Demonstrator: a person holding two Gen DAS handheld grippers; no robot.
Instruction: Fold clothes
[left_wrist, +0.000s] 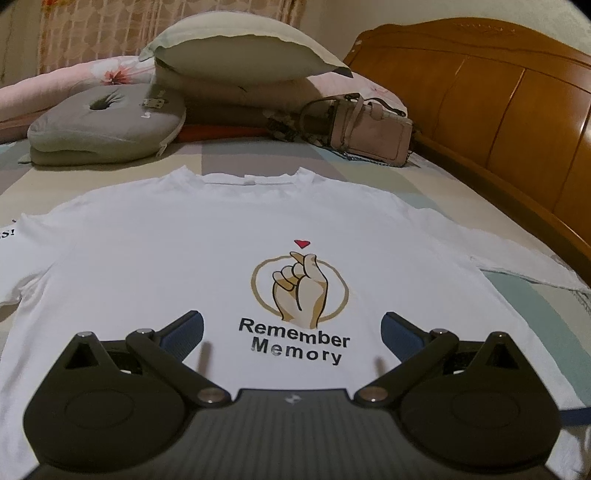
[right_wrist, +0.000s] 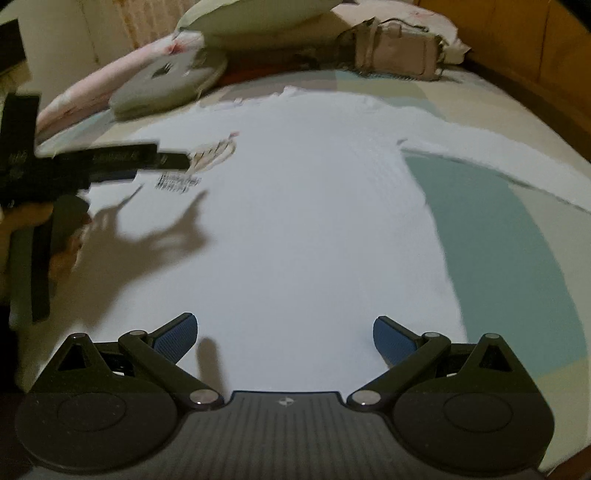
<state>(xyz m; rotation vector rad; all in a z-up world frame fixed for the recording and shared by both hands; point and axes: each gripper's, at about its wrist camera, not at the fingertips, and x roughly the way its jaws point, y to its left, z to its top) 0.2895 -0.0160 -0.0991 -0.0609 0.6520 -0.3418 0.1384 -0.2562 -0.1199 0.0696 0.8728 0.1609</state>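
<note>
On the bed (left_wrist: 436, 192) the T-shirt (left_wrist: 166, 258) lies collar away; my left tongs (left_wrist: 291, 328) and right tongs (right_wrist: 285, 332) gape apart, empty, right nearer its side edge.

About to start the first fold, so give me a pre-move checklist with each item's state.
1. T-shirt flat, print up: ok.
2. Left tongs open, holding nothing: ok.
3. Right tongs open, holding nothing: ok.
4. Right sleeve spread out on the bed: ok.
5. Handbag and grey cushion clear of the shirt: ok.
6. Bottom hem lying straight: cannot tell, hidden below the tongs.
</note>
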